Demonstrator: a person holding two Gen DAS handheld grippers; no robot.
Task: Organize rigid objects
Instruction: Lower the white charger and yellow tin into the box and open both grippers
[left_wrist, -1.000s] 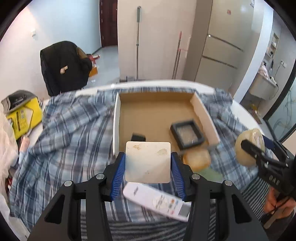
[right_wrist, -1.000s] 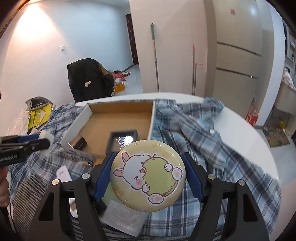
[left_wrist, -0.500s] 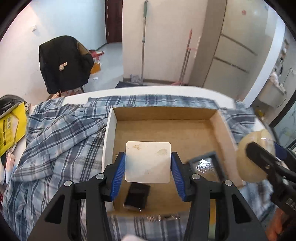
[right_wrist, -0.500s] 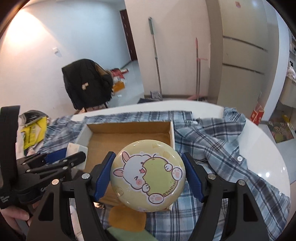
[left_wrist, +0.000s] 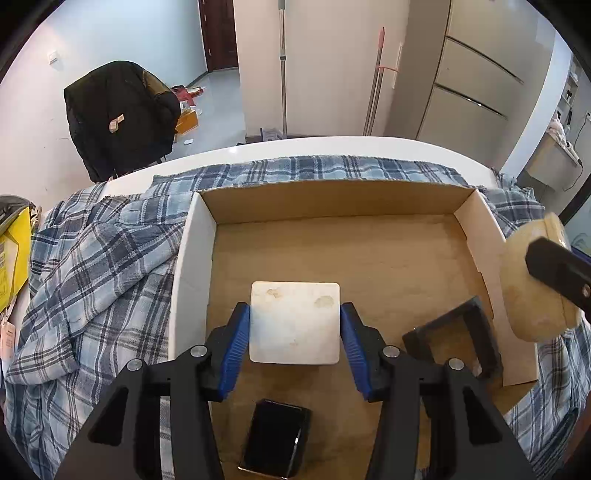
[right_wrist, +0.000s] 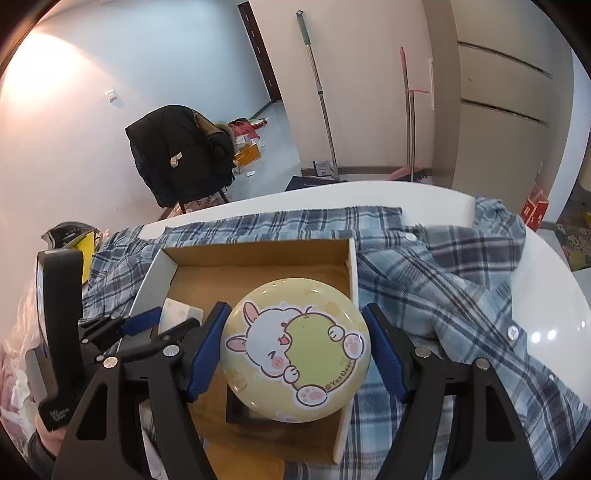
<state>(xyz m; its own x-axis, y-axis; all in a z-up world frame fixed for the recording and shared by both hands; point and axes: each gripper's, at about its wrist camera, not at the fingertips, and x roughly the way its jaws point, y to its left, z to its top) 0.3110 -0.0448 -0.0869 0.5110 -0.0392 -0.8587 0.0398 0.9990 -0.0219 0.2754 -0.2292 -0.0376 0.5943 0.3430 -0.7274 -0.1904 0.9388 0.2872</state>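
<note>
My left gripper (left_wrist: 294, 325) is shut on a white square block (left_wrist: 294, 322) and holds it over the floor of the open cardboard box (left_wrist: 332, 199). My right gripper (right_wrist: 295, 349) is shut on a round yellow tin with a rabbit picture (right_wrist: 295, 349), held above the box's right wall (right_wrist: 352, 266). The tin also shows at the right edge of the left wrist view (left_wrist: 535, 288). The left gripper with the white block shows in the right wrist view (right_wrist: 177, 314). In the box lie a small black device (left_wrist: 275, 439) and a black square frame (left_wrist: 458, 343).
The box stands on a blue plaid shirt (left_wrist: 92, 266) spread over a white round table (right_wrist: 546, 288). A yellow item (left_wrist: 13, 254) lies at the table's left edge. A chair with a black coat (left_wrist: 118, 118) stands beyond the table.
Both grippers moved forward over the box with their loads. The left gripper went from the box's near edge to above its floor; the remote on the shirt left its view.
</note>
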